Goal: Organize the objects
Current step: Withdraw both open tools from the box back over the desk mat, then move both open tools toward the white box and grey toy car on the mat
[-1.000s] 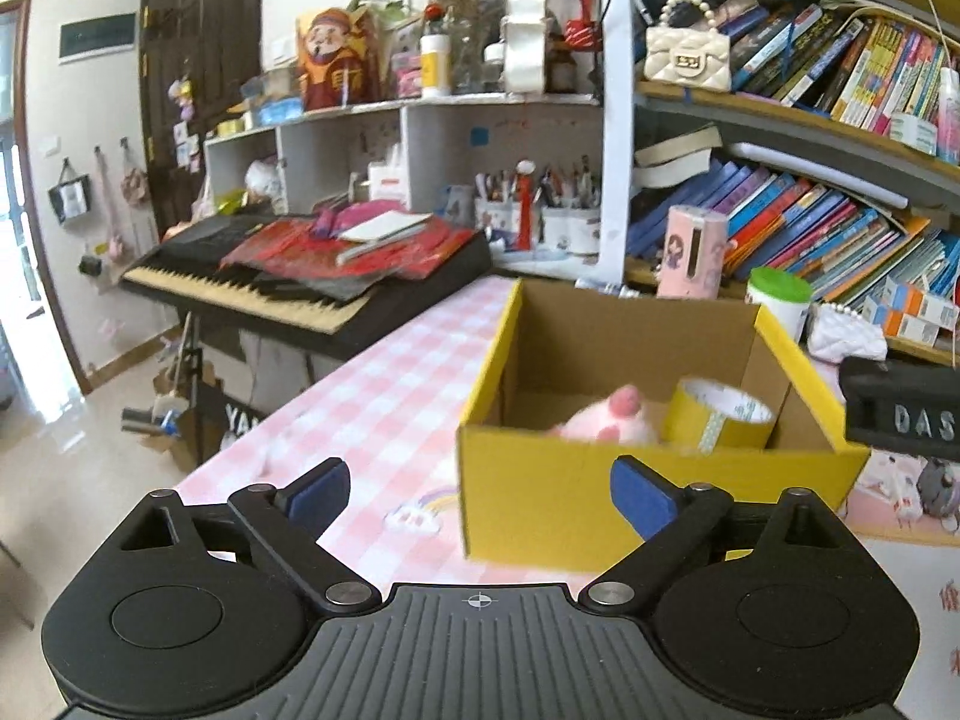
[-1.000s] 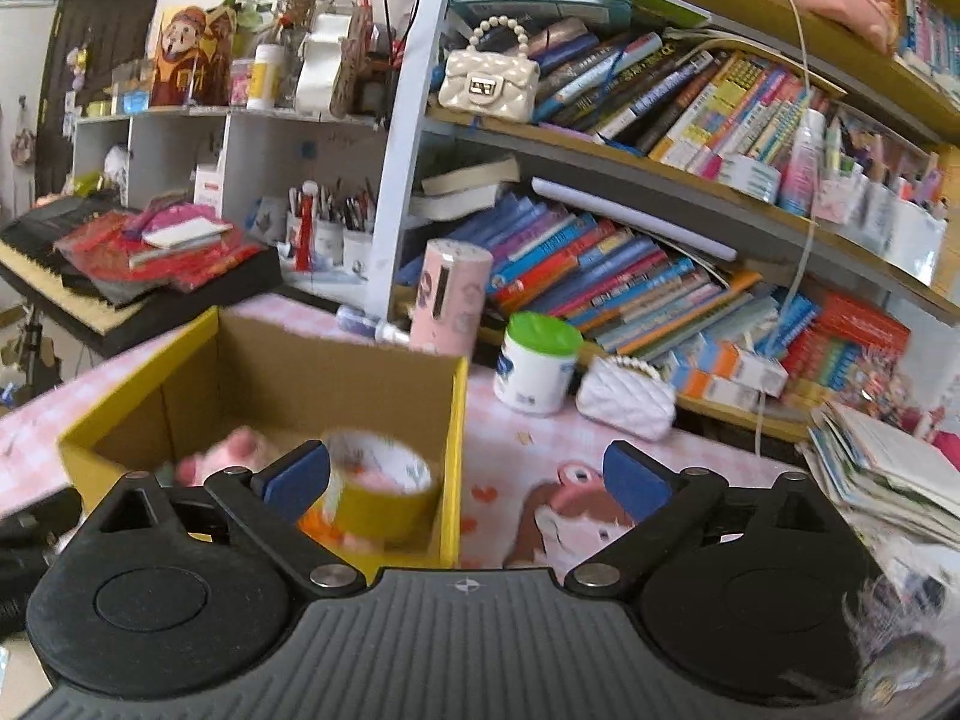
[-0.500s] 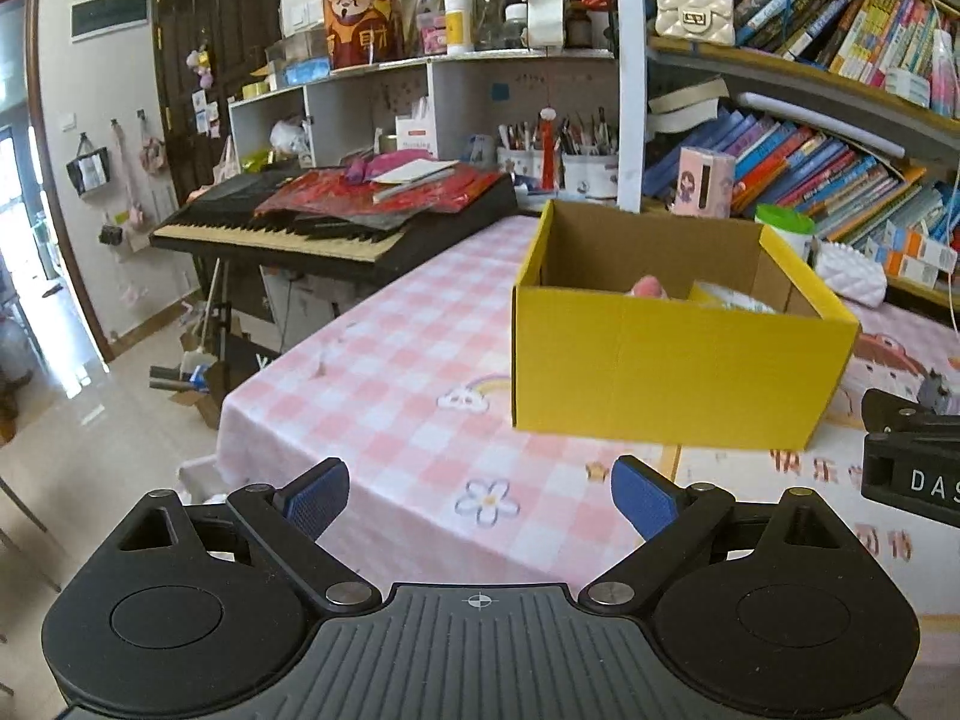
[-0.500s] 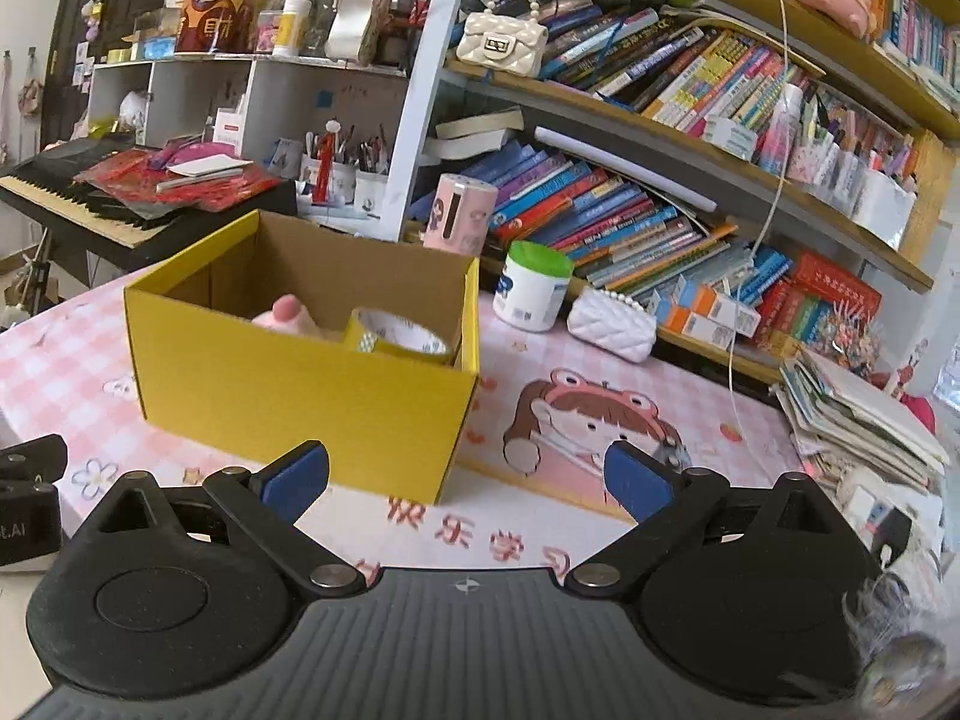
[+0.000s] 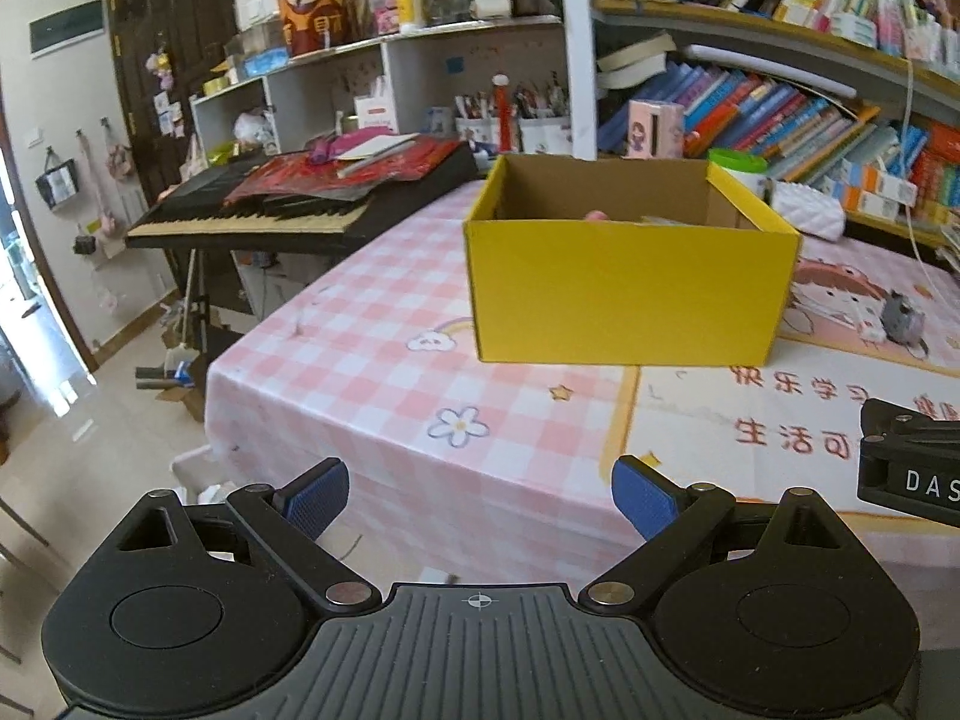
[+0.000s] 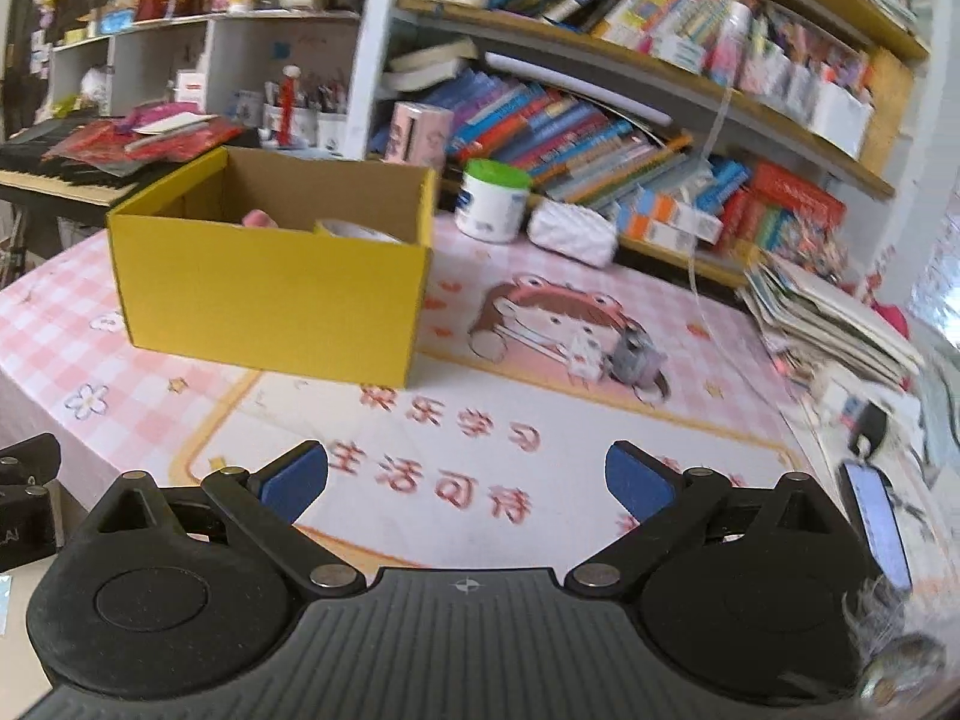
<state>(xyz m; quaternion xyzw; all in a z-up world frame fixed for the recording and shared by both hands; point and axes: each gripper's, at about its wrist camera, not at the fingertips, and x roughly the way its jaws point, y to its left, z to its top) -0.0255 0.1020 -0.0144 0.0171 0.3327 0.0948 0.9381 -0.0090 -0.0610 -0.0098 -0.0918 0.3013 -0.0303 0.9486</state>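
A yellow cardboard box [image 5: 624, 294] stands open on the pink table; it also shows in the right wrist view [image 6: 270, 294]. Inside it, the top of a pink plush toy [image 6: 259, 218] and a yellow tape roll [image 6: 354, 230] show above the rim. A small grey toy [image 6: 633, 357] lies on the cartoon mat to the right of the box. My left gripper [image 5: 479, 495] is open and empty, off the table's front edge. My right gripper [image 6: 465, 480] is open and empty above the mat's front part.
A keyboard piano [image 5: 300, 204] stands left of the table. Bookshelves [image 6: 600, 120] line the back. A green-lidded white jar [image 6: 492, 201] and a white purse [image 6: 570, 231] sit behind the box. A paper stack [image 6: 828, 312] and a phone [image 6: 876, 519] lie at the right.
Both grippers have pulled back from the box toward the table's front edge. The tape roll now lies in the box, and the box looks smaller and farther away.
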